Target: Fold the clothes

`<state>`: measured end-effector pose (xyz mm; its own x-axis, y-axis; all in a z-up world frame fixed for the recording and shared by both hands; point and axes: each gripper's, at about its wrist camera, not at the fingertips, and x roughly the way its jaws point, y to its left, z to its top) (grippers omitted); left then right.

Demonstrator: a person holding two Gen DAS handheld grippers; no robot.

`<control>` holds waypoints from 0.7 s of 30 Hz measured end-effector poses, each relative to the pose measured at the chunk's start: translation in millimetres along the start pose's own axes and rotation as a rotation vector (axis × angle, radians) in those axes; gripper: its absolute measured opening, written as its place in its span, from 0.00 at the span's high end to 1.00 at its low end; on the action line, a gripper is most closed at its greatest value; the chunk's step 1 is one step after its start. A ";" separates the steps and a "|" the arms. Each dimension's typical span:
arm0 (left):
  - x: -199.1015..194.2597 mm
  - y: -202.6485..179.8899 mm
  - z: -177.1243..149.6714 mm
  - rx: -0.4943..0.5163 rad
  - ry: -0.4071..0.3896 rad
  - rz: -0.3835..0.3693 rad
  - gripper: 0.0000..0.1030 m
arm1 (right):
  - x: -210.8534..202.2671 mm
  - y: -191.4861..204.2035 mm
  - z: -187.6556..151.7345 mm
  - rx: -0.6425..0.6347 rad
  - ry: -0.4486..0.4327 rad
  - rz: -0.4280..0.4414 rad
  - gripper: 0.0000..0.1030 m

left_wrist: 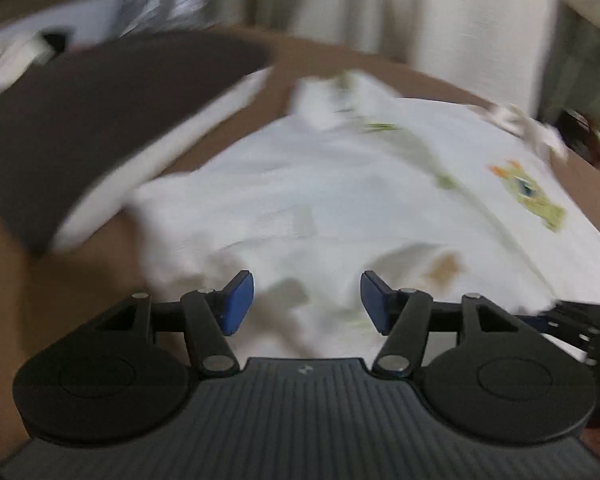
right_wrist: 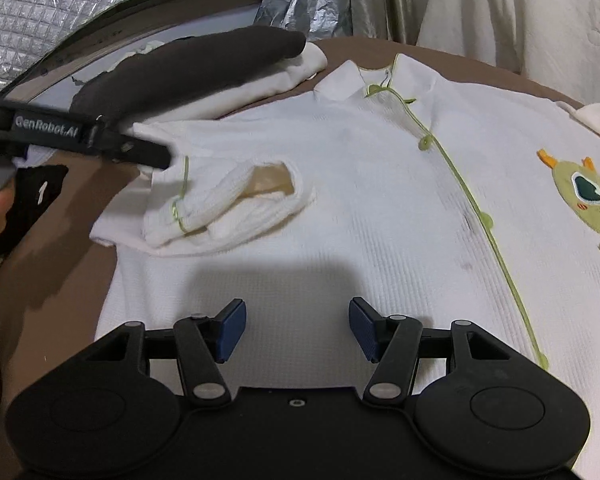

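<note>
**White shirt spread flat, one sleeve folded in**

While the left wrist view is smeared by blur, the right wrist view is sharp: a white shirt point(right_wrist: 340, 200) with green trim lies spread on the brown counter point(right_wrist: 52, 280), its collar on the far side. One sleeve point(right_wrist: 224, 208) is folded in over the shirt's body. A green monster patch point(right_wrist: 584, 196) sits on the shirt, right of the green placket line. Beyond the shirt's collar lies a dark folded garment point(right_wrist: 188, 64) on a cream one point(right_wrist: 260, 84).

The right gripper point(right_wrist: 297, 330) hovers over the shirt's near part, jaws wide and holding nothing. The left gripper point(left_wrist: 307, 302) is likewise spread wide above the shirt (nothing between its pads).
</note>
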<state>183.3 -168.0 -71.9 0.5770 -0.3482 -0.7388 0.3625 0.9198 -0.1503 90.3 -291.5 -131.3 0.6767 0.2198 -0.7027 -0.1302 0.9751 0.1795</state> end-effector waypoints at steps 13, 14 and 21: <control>-5.9 37.7 -6.1 -0.060 -0.206 0.082 0.43 | 2.8 -5.1 26.7 -0.006 -0.014 0.046 0.38; -6.9 46.1 -5.5 -0.097 -0.218 0.038 0.43 | 3.4 -6.4 30.7 -0.006 -0.016 0.050 0.38; 9.1 74.6 -5.1 -0.196 -0.170 -0.035 0.43 | 25.9 -16.3 50.6 0.148 0.002 0.134 0.35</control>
<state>211.8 -101.7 -93.1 0.6874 -0.3906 -0.6123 0.2455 0.9184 -0.3103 146.6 -303.2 -117.6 0.6590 0.3473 -0.6671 -0.1111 0.9222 0.3704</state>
